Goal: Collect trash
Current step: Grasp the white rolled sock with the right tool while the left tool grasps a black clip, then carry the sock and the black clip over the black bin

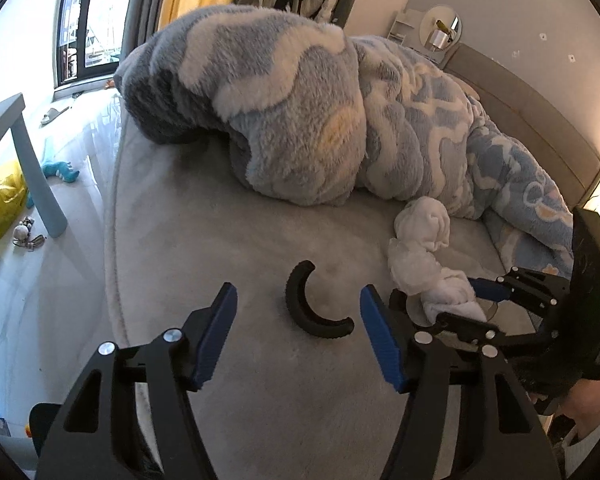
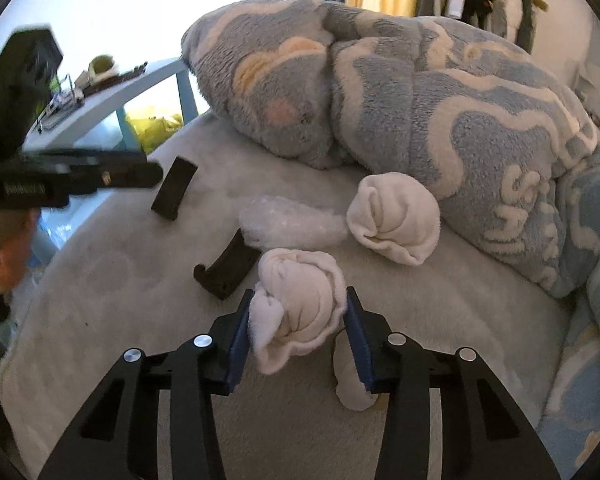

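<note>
On the grey bed (image 1: 260,380) lies a curved black plastic piece (image 1: 314,306), right in front of my open left gripper (image 1: 296,312), between its blue fingertips. My right gripper (image 2: 300,320) is shut on a white sock ball (image 2: 296,312); this also shows in the left wrist view (image 1: 452,300). Beside it lie a crumpled clear plastic wrap (image 2: 292,222), another white sock ball (image 2: 392,218) and the black piece (image 2: 228,268). A second black piece (image 2: 174,188) lies further left. A small white roll (image 2: 350,376) lies under my right finger.
A bunched blue-and-white fleece blanket (image 1: 300,100) fills the far half of the bed. A light blue table (image 1: 28,152) stands left of the bed, with a yellow bag (image 1: 0,200) and a teal toy (image 1: 60,170) on the floor. The grey headboard (image 1: 540,128) is right.
</note>
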`<move>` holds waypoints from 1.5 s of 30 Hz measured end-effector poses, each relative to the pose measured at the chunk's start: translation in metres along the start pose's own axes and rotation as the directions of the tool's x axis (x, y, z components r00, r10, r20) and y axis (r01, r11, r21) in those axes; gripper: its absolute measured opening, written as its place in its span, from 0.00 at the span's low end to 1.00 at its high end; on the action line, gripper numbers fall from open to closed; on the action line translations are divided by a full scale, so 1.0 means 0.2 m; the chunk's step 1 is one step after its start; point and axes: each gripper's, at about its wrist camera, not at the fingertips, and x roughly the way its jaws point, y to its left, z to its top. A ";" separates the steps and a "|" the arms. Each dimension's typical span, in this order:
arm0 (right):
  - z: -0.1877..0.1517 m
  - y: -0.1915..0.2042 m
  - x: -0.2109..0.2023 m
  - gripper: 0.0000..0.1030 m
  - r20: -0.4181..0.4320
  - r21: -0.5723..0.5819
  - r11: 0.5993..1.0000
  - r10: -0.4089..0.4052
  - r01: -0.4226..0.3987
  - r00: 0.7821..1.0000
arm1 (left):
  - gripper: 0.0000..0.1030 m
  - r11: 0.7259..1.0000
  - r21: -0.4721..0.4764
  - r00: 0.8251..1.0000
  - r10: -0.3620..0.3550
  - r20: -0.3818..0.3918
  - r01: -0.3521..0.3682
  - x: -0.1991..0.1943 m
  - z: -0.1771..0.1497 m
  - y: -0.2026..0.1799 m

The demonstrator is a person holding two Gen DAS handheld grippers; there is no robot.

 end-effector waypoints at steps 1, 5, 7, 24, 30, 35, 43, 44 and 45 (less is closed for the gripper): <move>0.00 -0.02 -0.01 0.43 0.006 0.018 1.000 0.012 -0.012 1.000 | 0.59 1.000 0.002 1.000 -0.003 -0.005 0.003 0.01 0.00 0.00; 0.02 -0.09 -0.05 0.43 0.036 0.092 0.994 0.061 -0.064 0.998 | 0.50 1.000 0.009 1.000 -0.008 -0.026 0.008 0.06 0.00 -0.02; 0.02 -0.12 -0.06 0.43 0.051 0.119 0.989 0.080 -0.086 0.995 | 0.46 1.000 0.006 0.999 -0.014 -0.034 0.014 0.07 -0.01 -0.02; 0.08 -0.20 -0.20 0.43 0.178 0.222 0.948 0.189 -0.226 0.966 | 0.09 1.000 -0.008 0.998 -0.023 -0.062 0.022 0.12 -0.01 -0.02; 0.11 -0.13 -0.21 0.43 0.194 0.224 0.948 0.186 -0.228 0.963 | 0.08 0.999 0.028 0.998 -0.022 -0.065 0.024 0.07 -0.04 -0.07; 0.09 -0.09 -0.23 0.43 0.196 0.227 0.945 0.193 -0.236 0.961 | 0.08 0.999 0.039 0.998 -0.016 -0.056 0.018 0.00 -0.07 -0.07; 0.08 0.06 -0.28 0.43 0.213 0.210 0.942 0.216 -0.261 0.953 | 0.08 0.999 0.042 0.999 0.009 -0.042 -0.007 -0.16 -0.15 -0.04; 0.08 0.07 -0.28 0.43 0.214 0.209 0.942 0.219 -0.264 0.952 | 0.08 0.999 0.040 0.999 0.013 -0.041 -0.011 -0.18 -0.16 -0.03; 0.08 0.09 -0.29 0.43 0.215 0.206 0.941 0.223 -0.267 0.951 | 0.08 0.999 0.038 0.999 0.021 -0.038 -0.020 -0.21 -0.17 -0.03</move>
